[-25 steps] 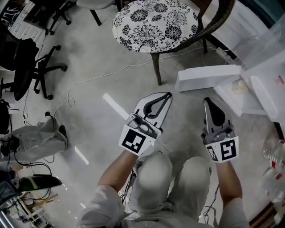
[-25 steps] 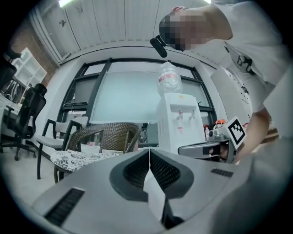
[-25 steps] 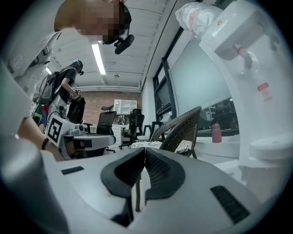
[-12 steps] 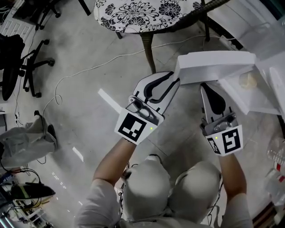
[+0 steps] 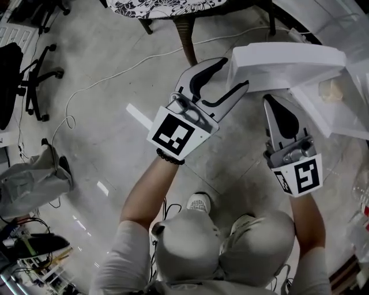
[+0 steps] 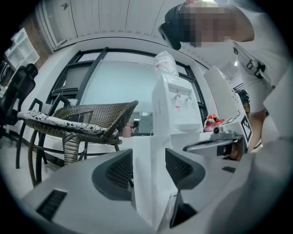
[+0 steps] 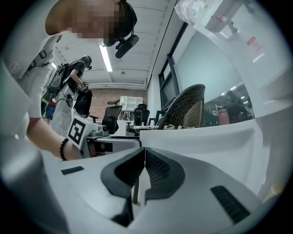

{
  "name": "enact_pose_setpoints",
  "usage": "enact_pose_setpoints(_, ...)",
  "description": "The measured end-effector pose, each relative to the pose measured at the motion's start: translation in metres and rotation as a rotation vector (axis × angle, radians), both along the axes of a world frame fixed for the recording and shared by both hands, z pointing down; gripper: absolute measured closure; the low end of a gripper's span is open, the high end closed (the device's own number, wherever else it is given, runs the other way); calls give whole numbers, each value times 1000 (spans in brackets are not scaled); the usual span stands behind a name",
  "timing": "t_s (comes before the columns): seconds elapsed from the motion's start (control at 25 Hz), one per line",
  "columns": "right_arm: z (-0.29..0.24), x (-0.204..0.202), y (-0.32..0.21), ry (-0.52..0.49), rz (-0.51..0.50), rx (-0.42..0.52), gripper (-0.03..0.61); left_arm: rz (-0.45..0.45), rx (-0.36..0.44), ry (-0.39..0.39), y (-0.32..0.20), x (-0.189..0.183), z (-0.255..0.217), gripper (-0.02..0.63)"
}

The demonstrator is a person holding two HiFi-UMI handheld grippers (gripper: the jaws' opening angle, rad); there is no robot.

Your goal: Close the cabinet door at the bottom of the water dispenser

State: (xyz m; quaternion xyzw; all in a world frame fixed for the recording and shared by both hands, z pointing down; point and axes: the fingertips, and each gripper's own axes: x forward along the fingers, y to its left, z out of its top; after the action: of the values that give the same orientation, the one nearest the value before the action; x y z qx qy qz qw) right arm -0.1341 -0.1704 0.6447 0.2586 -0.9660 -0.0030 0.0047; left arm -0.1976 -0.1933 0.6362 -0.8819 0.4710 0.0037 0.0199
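Note:
The white cabinet door (image 5: 288,57) stands swung out from the foot of the water dispenser (image 6: 176,107). My left gripper (image 5: 235,72) has just been opening its jaws. They now stand wide on either side of the door's free edge (image 6: 149,183), and the pads do not press on it. My right gripper (image 5: 272,101) is shut and empty, with its tip close to the door's lower face. In the right gripper view the door (image 7: 206,132) runs as a white band just beyond the shut right gripper (image 7: 143,157).
A wicker chair with a flowered cushion (image 5: 167,6) stands just beyond the door. A white cable (image 5: 115,78) trails over the floor. An office chair (image 5: 23,75) and a grey bag (image 5: 34,178) are at the left. The person's knees (image 5: 230,248) are below the grippers.
Both grippers came closer to the door. The left jaws went from nearly shut to wide open and now straddle the door's edge. The right jaws stayed shut.

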Motion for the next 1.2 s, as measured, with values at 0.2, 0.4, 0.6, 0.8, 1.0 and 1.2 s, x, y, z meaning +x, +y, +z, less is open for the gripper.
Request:
enact_pose_setpoints(0.2, 6, -1, -1, 8, -4, 2, 563, 13, 13, -7, -10, 0, 3, 387)
enact_pose_setpoints(0.4, 13, -2, -3, 20, 0, -1, 563, 29, 11, 1, -21, 0, 9, 388)
enact_pose_setpoints(0.6, 23, -3, -3, 30, 6, -8, 563, 51, 30, 18, -23, 4, 9, 420)
enact_pose_setpoints(0.8, 29, -1, -4, 30, 19, -13, 563, 60, 38, 24, -21, 5, 8, 425)
enact_pose_setpoints(1.0, 33, 5, -6, 35, 35, -16, 563, 64, 27, 30, -15, 8, 9, 430)
enact_pose_setpoints(1.2, 39, 16, -2, 38, 42, -10, 563, 61, 23, 12, -7, 17, 11, 431)
